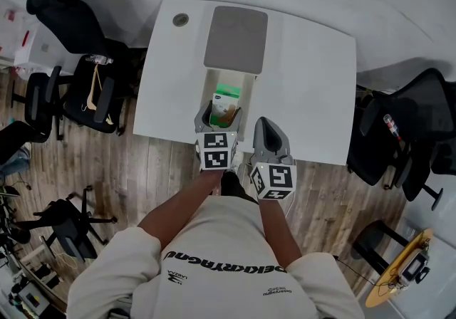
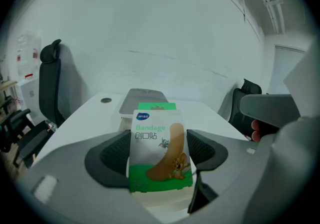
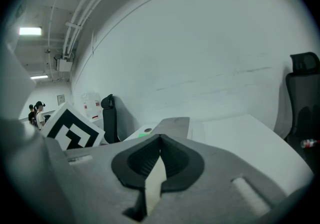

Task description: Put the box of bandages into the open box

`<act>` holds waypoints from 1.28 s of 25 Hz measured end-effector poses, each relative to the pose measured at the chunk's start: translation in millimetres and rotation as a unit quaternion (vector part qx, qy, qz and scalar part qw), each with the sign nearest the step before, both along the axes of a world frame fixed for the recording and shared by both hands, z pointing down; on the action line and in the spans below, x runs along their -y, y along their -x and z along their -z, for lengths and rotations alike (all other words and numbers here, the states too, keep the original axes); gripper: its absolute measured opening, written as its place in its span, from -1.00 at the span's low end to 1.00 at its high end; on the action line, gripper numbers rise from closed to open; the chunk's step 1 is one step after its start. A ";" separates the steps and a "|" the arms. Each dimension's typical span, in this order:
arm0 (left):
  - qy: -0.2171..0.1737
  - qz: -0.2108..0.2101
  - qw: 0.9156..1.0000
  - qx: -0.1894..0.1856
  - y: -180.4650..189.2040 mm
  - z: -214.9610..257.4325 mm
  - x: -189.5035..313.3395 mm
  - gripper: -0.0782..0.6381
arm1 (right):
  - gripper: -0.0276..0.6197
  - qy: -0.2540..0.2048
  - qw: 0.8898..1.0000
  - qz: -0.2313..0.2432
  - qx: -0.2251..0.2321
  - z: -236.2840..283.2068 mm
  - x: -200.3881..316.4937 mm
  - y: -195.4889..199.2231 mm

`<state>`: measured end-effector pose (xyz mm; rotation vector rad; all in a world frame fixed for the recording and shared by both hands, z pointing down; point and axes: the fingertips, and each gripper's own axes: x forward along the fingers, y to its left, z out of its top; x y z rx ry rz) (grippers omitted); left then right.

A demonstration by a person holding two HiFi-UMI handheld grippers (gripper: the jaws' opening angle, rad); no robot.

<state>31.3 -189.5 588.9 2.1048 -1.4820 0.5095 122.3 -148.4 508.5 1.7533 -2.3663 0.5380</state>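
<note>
The green-and-white cardboard bandage box, probably light and easily crushed, is pinched by its narrow edges in the left hand-held gripper over the open white box, while the right hand-held gripper is closed empty.

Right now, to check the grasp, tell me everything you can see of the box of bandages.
The box of bandages is a cardboard-looking carton, white above and green below, printed "Bandage" with a tan strip and a cartoon. It stands upright, clamped at its sides by the left gripper, over the open box.
</note>
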 end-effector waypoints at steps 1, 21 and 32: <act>0.003 0.000 1.000 0.003 0.3 -3.2 1.8 0.22 | -0.92 0.001 1.000 -0.001 0.000 -0.4 0.8 -0.5; 0.067 -0.015 0.997 0.035 -8.5 -56.7 19.1 0.22 | -0.92 0.014 1.000 0.001 -0.002 -11.0 12.9 -2.6; 0.102 -0.008 0.993 0.059 -1.6 -81.6 26.1 0.22 | -0.92 0.024 1.000 -0.006 0.000 -16.3 19.0 -7.6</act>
